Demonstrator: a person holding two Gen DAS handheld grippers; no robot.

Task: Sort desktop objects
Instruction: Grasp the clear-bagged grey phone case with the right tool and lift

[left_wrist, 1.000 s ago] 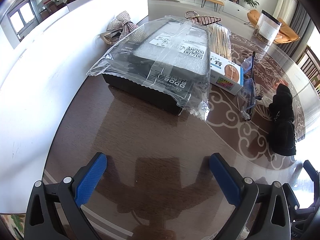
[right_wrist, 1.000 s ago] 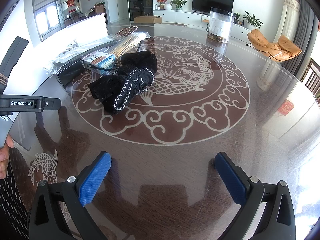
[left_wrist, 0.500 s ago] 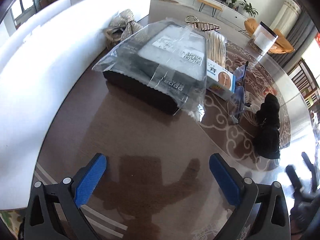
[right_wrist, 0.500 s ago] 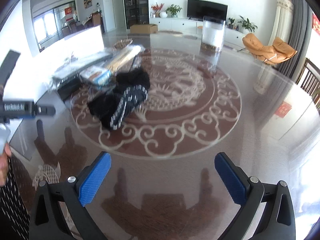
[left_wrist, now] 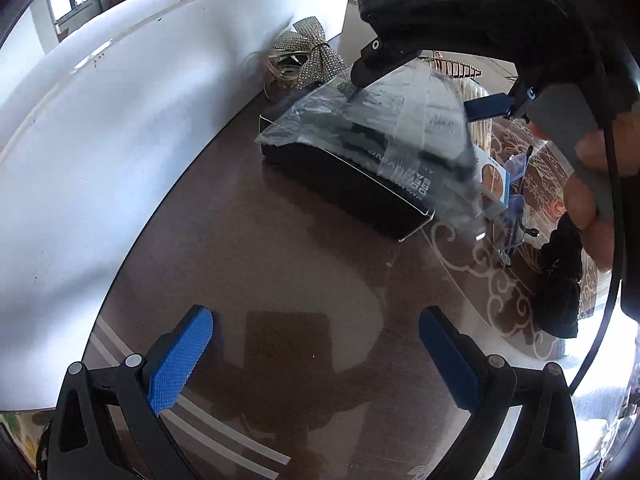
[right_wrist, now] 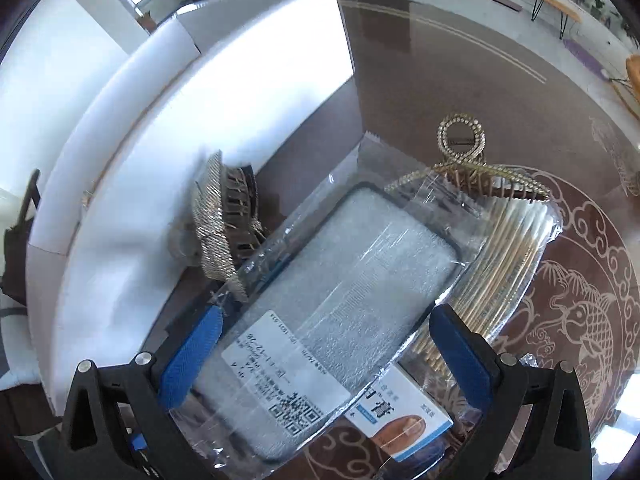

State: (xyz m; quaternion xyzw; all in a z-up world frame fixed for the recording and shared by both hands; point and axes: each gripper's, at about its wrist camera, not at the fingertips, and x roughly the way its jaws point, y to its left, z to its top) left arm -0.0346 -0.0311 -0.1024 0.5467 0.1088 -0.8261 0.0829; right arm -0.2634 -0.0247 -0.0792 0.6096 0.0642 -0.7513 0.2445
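A black box in a clear plastic bag (left_wrist: 360, 168) lies on the brown table beside the white board. In the right wrist view the bagged box (right_wrist: 340, 292) sits right under my open right gripper (right_wrist: 326, 356), whose blue pads straddle it from above. The right gripper body also shows in the left wrist view (left_wrist: 472, 28), over the box. My left gripper (left_wrist: 316, 352) is open and empty above bare table, short of the box. A glittery bow hair clip (right_wrist: 218, 228) leans at the box's left side.
A white board (left_wrist: 120, 140) walls the left side. A pack of wooden sticks (right_wrist: 504, 260), a small blue-white carton (right_wrist: 404, 424), a gold claw clip (right_wrist: 462, 148), glasses (left_wrist: 516, 216) and a black cloth roll (left_wrist: 560, 280) lie right of the box.
My right gripper has swung left from the open table to hover over the bagged box. The left gripper has drawn back slightly and stays open.
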